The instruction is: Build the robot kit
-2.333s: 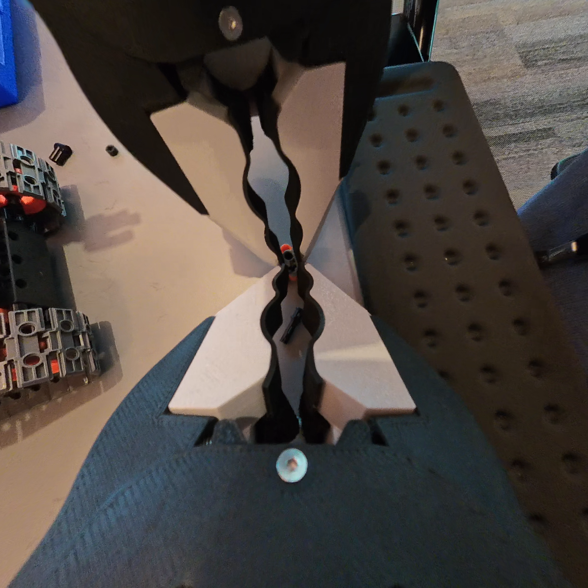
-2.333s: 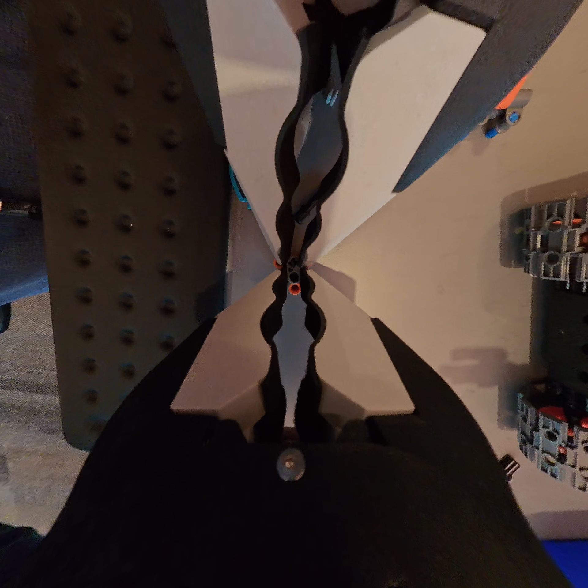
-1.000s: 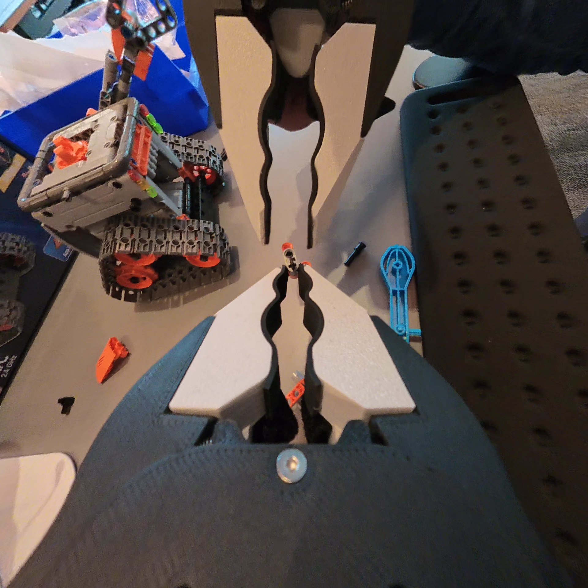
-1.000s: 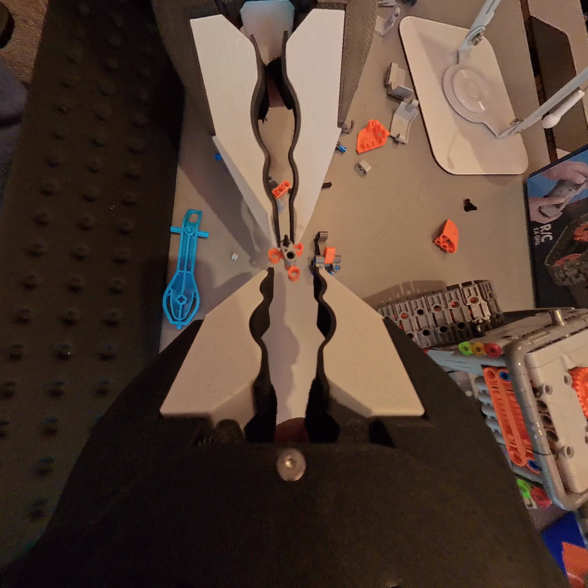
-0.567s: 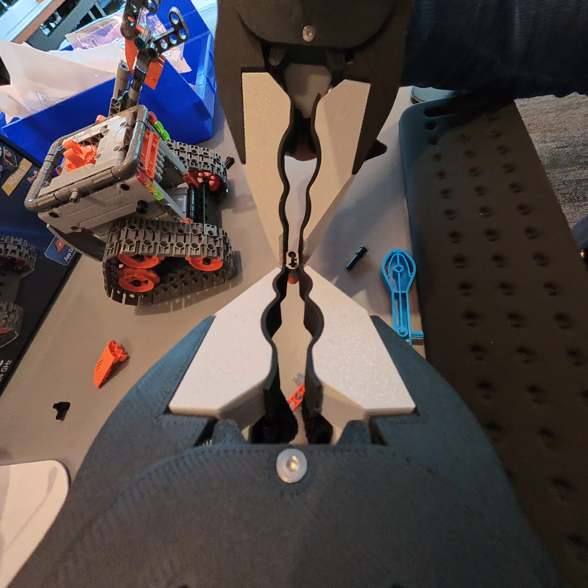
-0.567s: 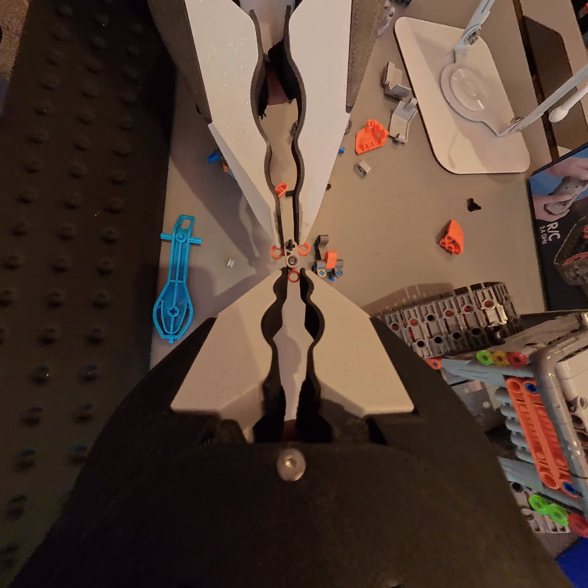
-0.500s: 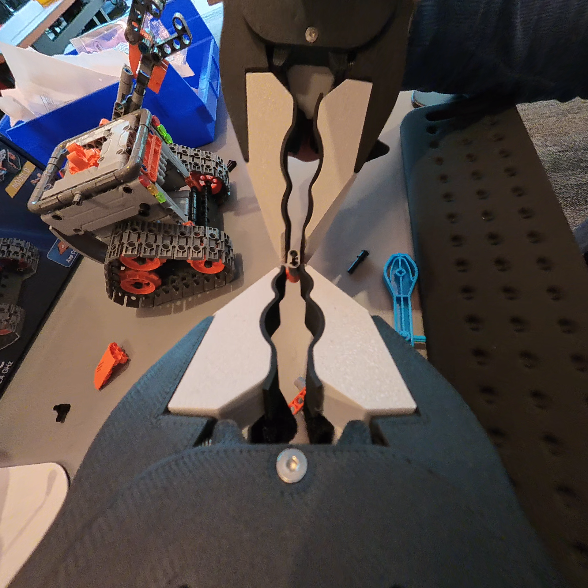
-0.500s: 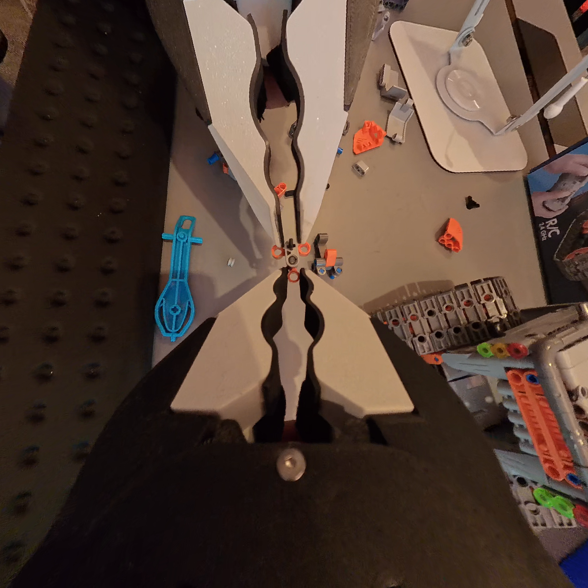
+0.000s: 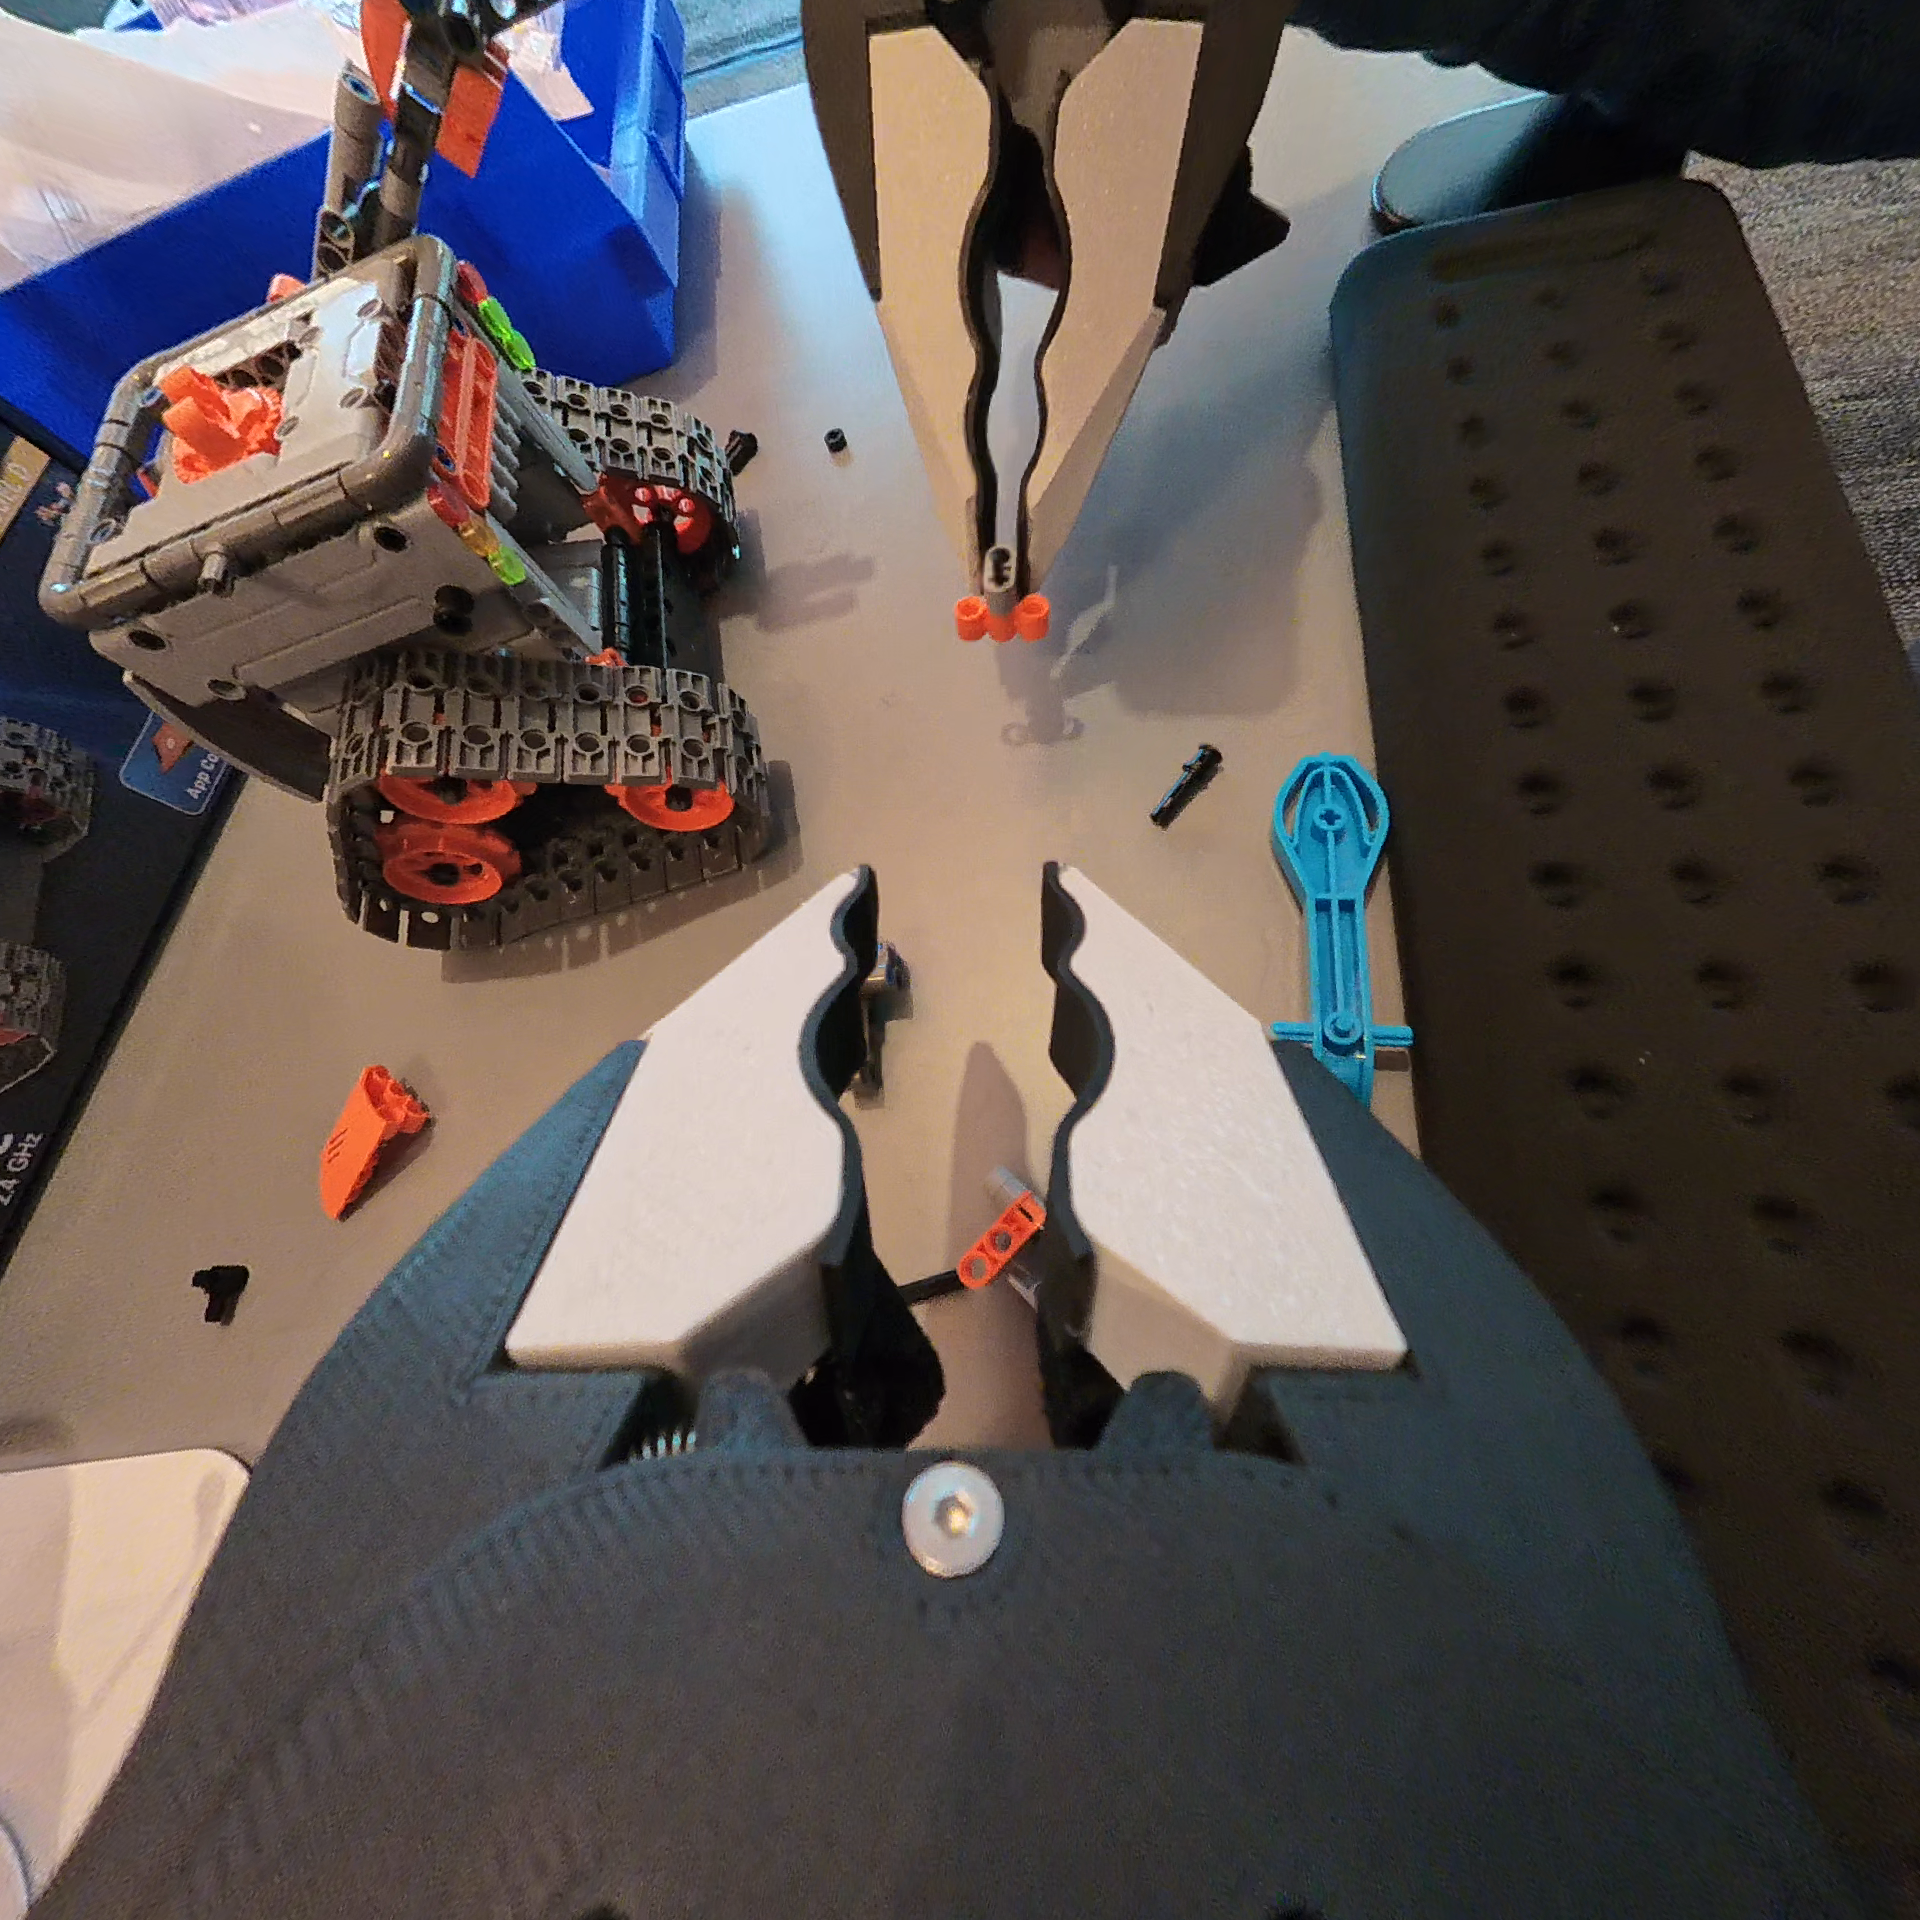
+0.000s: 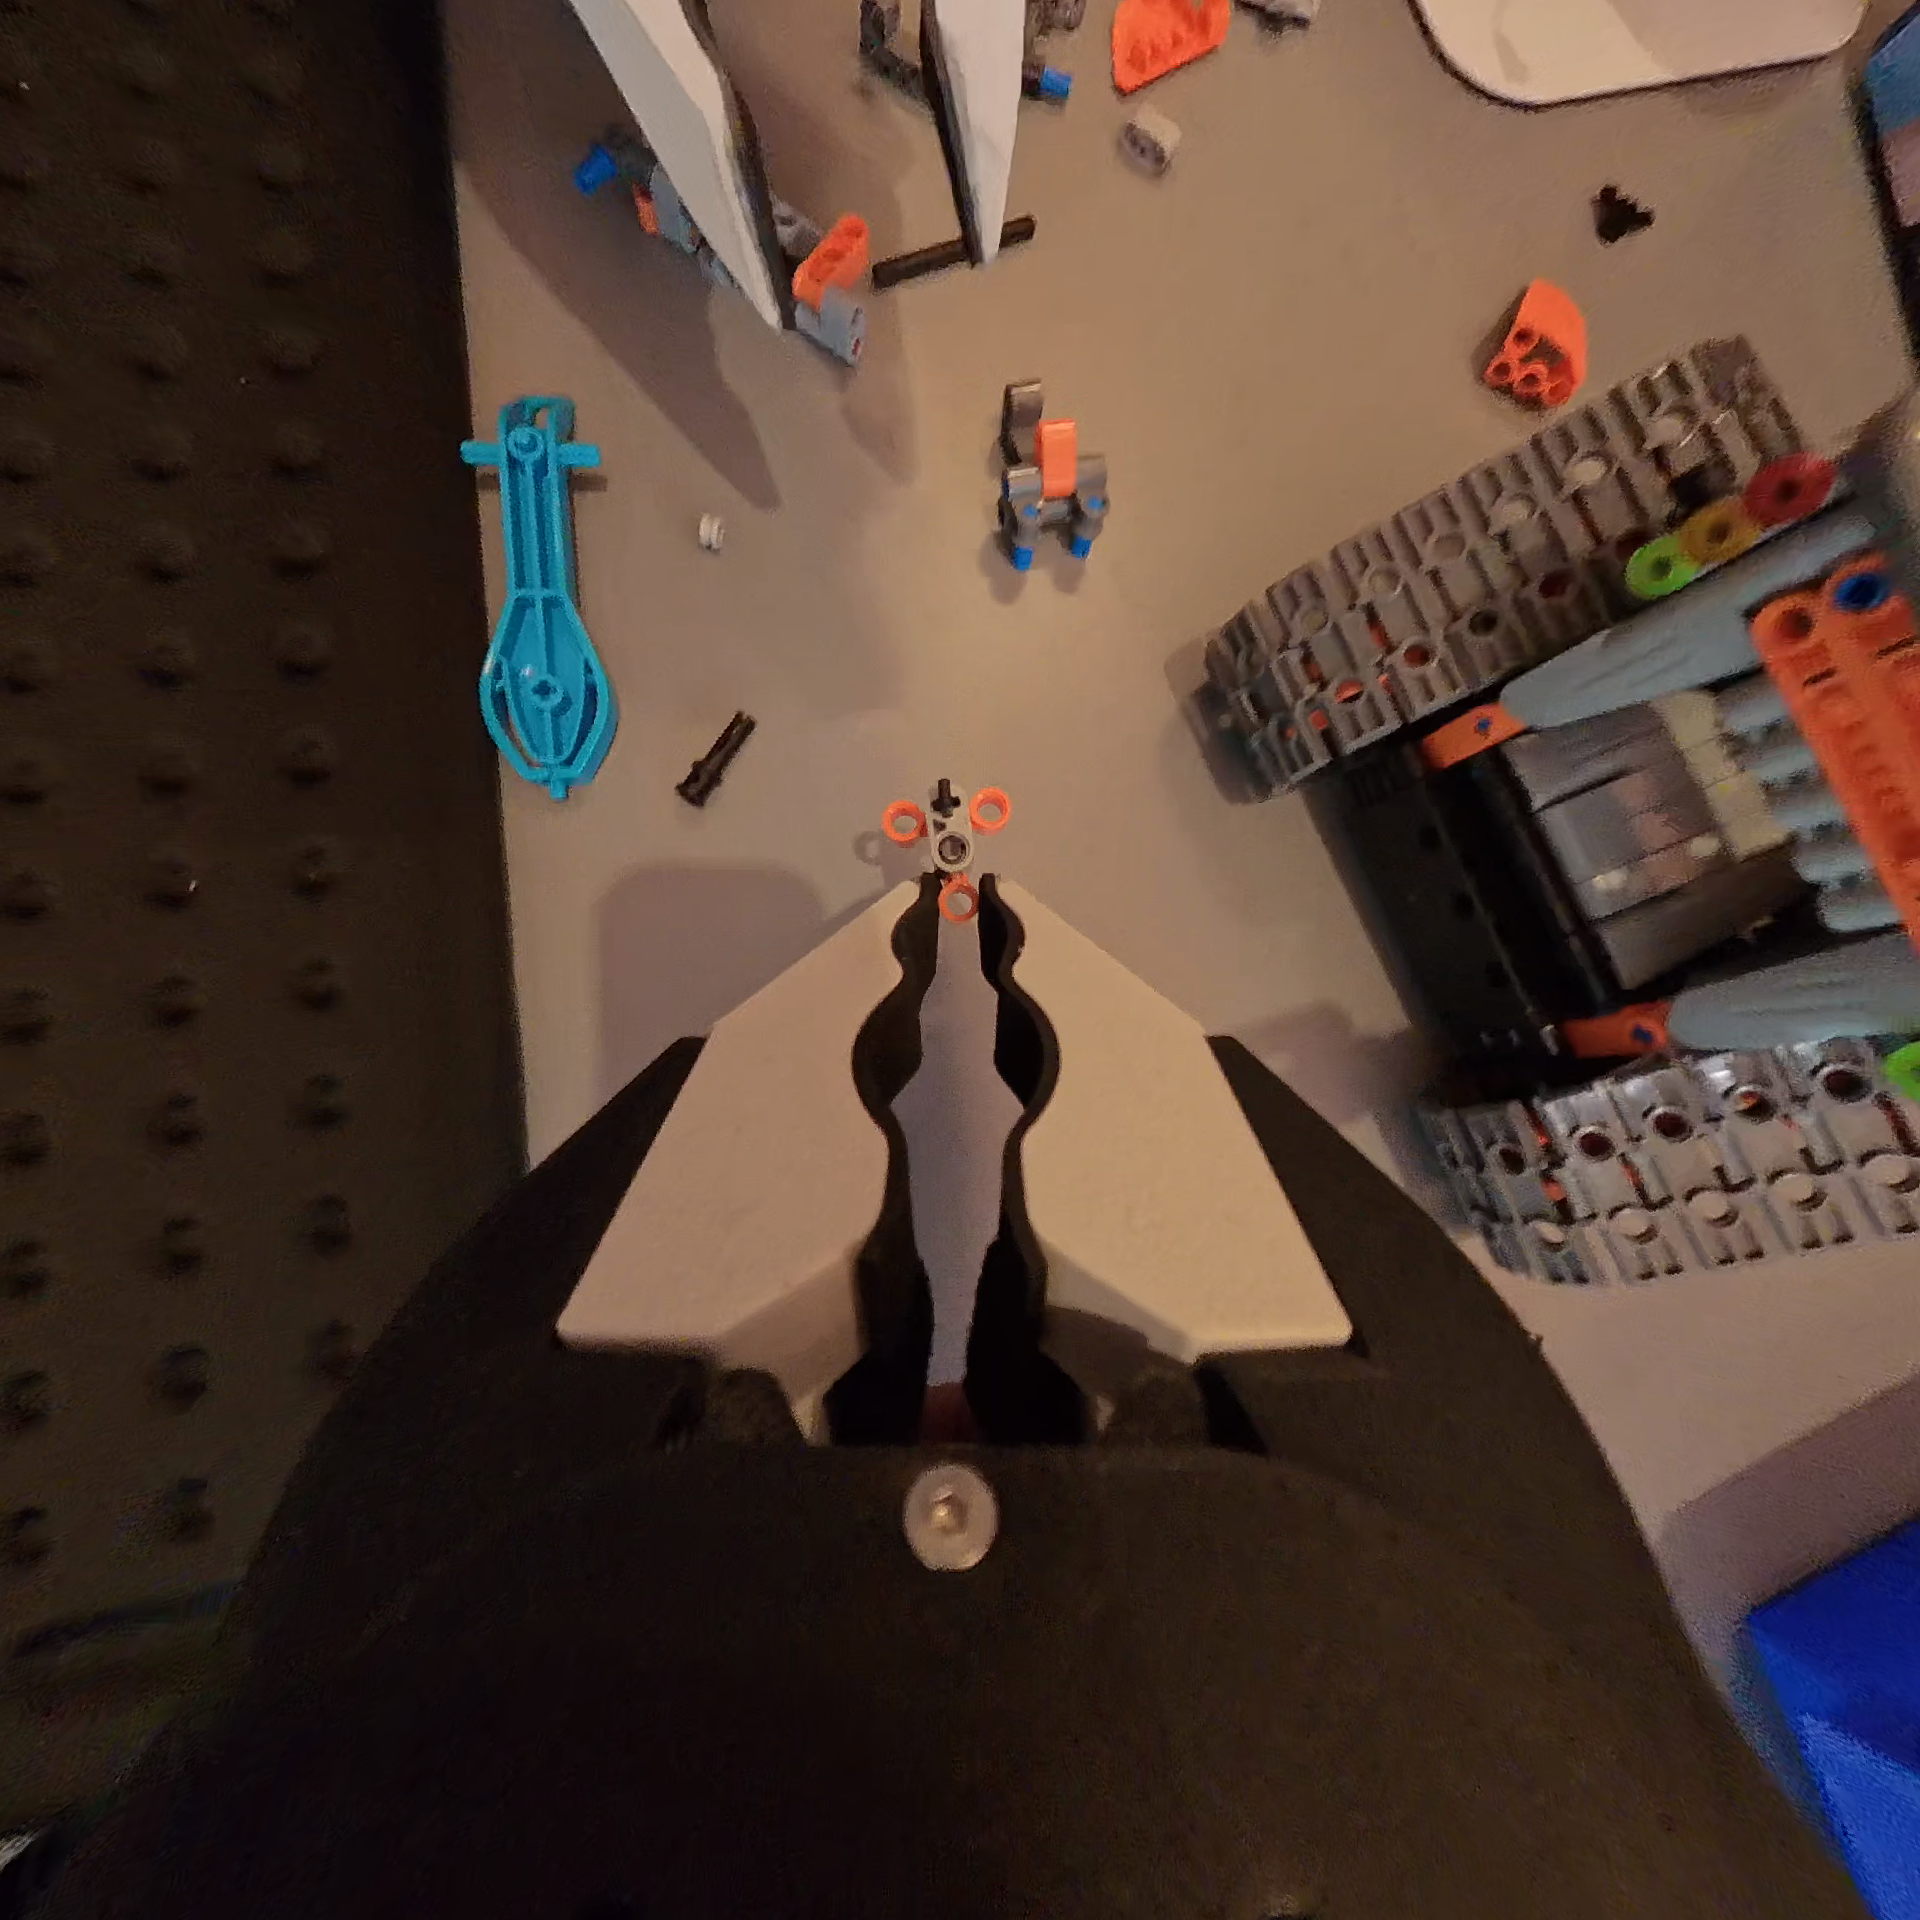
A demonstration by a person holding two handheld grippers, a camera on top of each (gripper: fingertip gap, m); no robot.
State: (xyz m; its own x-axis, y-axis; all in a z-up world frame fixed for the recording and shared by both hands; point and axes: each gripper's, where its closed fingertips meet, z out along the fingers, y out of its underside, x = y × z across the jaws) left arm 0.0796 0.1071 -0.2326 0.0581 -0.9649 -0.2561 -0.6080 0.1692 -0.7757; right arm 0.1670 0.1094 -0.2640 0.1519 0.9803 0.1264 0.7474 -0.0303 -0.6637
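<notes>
A small grey-and-orange piece [image 10: 951, 836] is pinched by the right tool [image 10: 956, 883] near the tracked vehicle [image 9: 416, 623]; the left tool [image 9: 956, 883] is spread, empty.

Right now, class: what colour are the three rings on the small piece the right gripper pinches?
Orange rings, clearest in the right wrist view.

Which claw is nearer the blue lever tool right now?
Left. The open left claw sits just beside the blue lever tool, its nearer finger almost alongside the handle. The right claw, shut on the small grey-and-orange piece, is farther up the table.
</notes>
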